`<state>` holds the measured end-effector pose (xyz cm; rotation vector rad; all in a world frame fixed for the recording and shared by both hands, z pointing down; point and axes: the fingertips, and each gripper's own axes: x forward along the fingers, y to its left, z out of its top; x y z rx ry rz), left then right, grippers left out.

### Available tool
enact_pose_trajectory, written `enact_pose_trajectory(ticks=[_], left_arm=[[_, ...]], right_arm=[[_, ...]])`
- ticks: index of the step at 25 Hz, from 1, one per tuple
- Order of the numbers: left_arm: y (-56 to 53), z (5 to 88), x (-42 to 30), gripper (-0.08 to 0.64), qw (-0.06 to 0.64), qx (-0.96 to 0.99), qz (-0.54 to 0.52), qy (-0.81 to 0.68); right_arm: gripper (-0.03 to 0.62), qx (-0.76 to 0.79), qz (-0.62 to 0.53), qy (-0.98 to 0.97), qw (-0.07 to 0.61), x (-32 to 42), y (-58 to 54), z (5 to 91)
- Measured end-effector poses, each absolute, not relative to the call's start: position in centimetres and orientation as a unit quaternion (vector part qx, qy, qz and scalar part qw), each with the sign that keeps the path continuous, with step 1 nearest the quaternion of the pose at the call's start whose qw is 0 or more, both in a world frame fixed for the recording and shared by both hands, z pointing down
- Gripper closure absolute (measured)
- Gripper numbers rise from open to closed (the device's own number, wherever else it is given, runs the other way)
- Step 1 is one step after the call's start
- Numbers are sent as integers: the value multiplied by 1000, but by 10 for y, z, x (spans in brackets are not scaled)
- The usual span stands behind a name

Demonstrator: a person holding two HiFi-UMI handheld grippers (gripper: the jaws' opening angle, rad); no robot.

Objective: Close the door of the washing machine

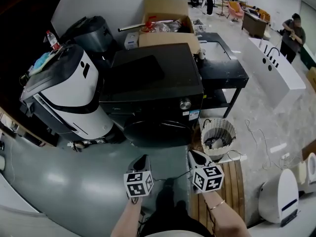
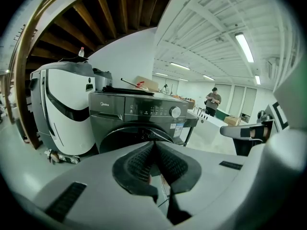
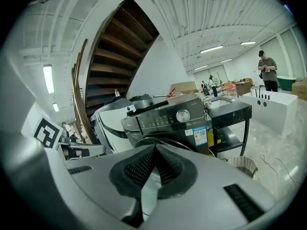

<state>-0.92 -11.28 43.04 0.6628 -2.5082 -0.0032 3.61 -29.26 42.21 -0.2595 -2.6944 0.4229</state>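
A dark front-loading washing machine (image 1: pixel 153 80) stands just ahead of me. Its round door (image 1: pixel 159 131) lies against the front panel, below the control knob (image 1: pixel 185 104). Both grippers hover side by side in front of the door, apart from it. In the head view the left gripper (image 1: pixel 143 161) is left of the right gripper (image 1: pixel 196 156). The left gripper view shows the machine (image 2: pixel 139 110) beyond the left gripper (image 2: pixel 154 143), whose jaws are shut with nothing in them. The right gripper (image 3: pixel 154 148) is likewise shut and holds nothing, facing the machine (image 3: pixel 168 120).
A white-and-black appliance (image 1: pixel 69 93) stands left of the washer. A black table (image 1: pixel 224 73) and a white mesh basket (image 1: pixel 217 138) are at its right. A cardboard box (image 1: pixel 165 16) sits behind. Wooden slats (image 1: pixel 233 191) and a white device (image 1: pixel 279 197) lie near my right. A person (image 1: pixel 291 31) stands far off.
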Motion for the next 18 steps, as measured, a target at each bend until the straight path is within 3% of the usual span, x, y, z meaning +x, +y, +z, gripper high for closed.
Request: enact_pose_trajectory(ticks=[10,18], left_arm=[[-100,413,20,534,263,236,-1,-936],[-86,414,-10,532,263,243,1,-934]], right_arm=[[588,-110,147,-967,179,66,-283,397],[588,-125,144,-964,184,42,-257,397]])
